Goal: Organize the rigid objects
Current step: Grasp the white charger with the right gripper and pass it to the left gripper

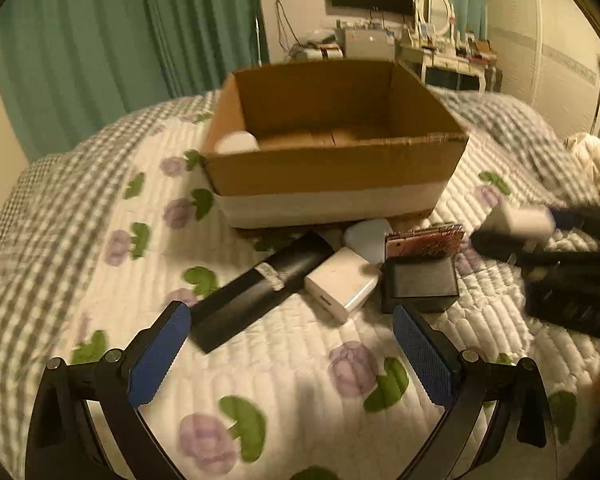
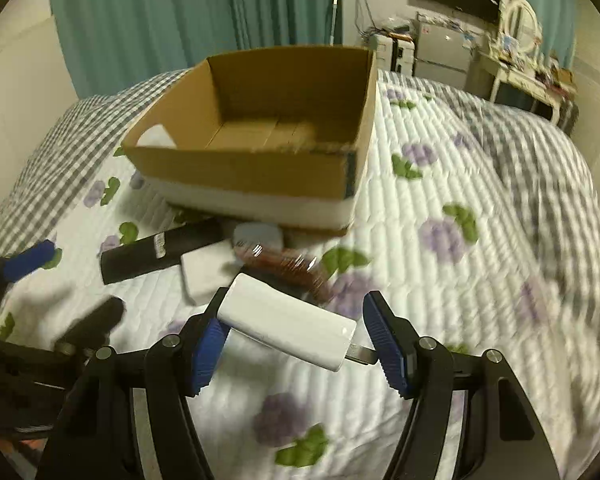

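Observation:
A cardboard box stands on the bed, also in the right wrist view, with a white object inside its left corner. In front of it lie a black remote, a white power bank, a black square box, a red patterned case and a white rounded object. My left gripper is open and empty just before the remote. My right gripper is shut on a white plug charger, held above the quilt; it also shows in the left wrist view.
The bed has a white quilt with purple flowers and a grey checked blanket. Teal curtains hang behind. A desk with a mirror and a wall screen stand at the back right.

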